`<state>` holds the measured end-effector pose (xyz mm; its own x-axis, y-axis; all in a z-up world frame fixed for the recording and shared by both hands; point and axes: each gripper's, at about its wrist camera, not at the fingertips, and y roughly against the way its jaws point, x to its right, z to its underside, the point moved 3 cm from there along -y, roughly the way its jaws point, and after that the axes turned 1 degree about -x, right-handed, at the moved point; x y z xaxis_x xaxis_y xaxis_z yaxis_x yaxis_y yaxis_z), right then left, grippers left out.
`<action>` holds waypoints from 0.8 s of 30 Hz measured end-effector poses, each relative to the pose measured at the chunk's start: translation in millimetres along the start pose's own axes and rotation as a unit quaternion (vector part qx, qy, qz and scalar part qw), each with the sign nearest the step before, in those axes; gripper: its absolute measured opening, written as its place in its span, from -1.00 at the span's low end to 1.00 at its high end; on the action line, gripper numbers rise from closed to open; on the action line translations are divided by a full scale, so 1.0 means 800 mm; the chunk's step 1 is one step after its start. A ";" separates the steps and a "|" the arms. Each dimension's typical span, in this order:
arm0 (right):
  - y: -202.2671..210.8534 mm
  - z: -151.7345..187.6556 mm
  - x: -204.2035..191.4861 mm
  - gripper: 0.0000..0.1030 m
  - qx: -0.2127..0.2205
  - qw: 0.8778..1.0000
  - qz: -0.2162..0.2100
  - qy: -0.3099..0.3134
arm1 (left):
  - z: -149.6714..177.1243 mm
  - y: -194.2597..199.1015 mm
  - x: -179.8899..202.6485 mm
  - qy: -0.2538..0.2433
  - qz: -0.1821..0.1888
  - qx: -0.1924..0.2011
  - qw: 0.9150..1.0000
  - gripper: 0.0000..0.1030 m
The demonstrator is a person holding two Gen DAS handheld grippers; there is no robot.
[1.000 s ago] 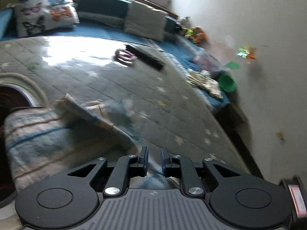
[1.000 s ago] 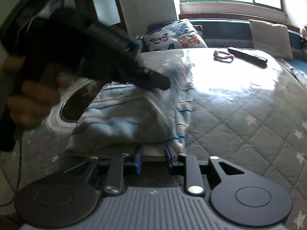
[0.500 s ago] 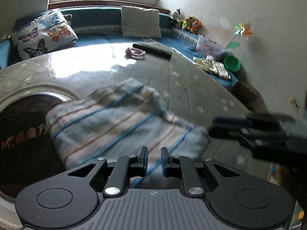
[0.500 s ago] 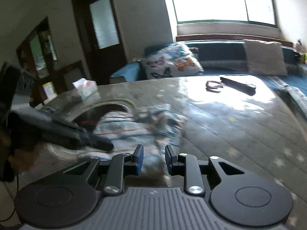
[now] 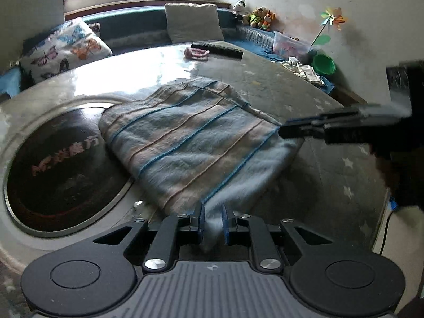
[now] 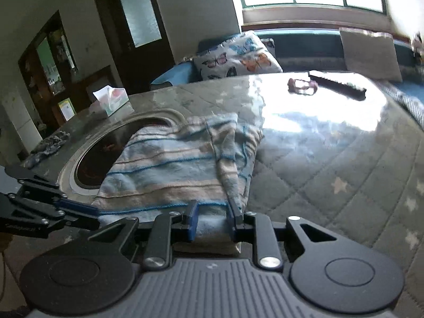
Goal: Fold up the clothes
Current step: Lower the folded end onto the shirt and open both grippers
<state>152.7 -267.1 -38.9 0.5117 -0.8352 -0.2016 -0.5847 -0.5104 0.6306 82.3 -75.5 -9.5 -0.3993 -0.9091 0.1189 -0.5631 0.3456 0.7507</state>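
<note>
A blue, white and beige striped cloth [image 5: 185, 137] lies folded on the quilted table, partly over a dark round inset. My left gripper [image 5: 212, 221] is shut on the cloth's near corner. In the right wrist view the cloth [image 6: 169, 169] lies just ahead, and its near edge sits between the jaws of my right gripper [image 6: 210, 221], which are partly apart around it. The right gripper also shows in the left wrist view [image 5: 286, 131] at the cloth's right corner; the left gripper shows in the right wrist view [image 6: 90, 212] at the cloth's left corner.
A dark round inset [image 5: 61, 169] is sunk in the table at the left. A black remote [image 6: 336, 86] and a pink item [image 6: 302, 86] lie at the far side. A tissue box [image 6: 110, 100] stands far left. Cushions line the window bench.
Both grippers have come down to the cloth's near edge. The cloth, lifted and folded over a second ago, now lies flat in a folded stack.
</note>
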 end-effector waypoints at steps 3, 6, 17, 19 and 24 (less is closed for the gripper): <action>0.000 -0.003 -0.011 -0.56 0.001 1.000 -0.007 0.017 | 0.007 0.012 0.009 -0.022 -0.010 0.013 1.000 -0.50; -0.006 -0.002 -0.010 -0.56 -0.003 1.000 0.005 0.017 | 0.016 0.012 0.021 -0.056 -0.034 0.018 0.998 -0.47; -0.015 0.006 -0.002 -0.55 -0.022 1.000 0.016 0.000 | 0.030 0.001 0.020 -0.087 -0.060 0.031 0.994 -0.87; -0.012 0.007 -0.005 -0.55 -0.029 0.999 0.014 0.001 | 0.029 0.010 0.016 -0.080 -0.049 0.035 0.995 -0.90; -0.004 0.010 -0.017 -0.56 -0.050 0.999 -0.012 0.009 | 0.033 0.024 0.006 -0.088 -0.044 0.026 0.995 -0.90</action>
<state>142.7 -255.8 -43.7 0.5369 -0.8186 -0.2040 -0.5073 -0.5065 0.6972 50.2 -66.9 -11.7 -0.4645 -0.8832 -0.0648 -0.6367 0.2822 0.7176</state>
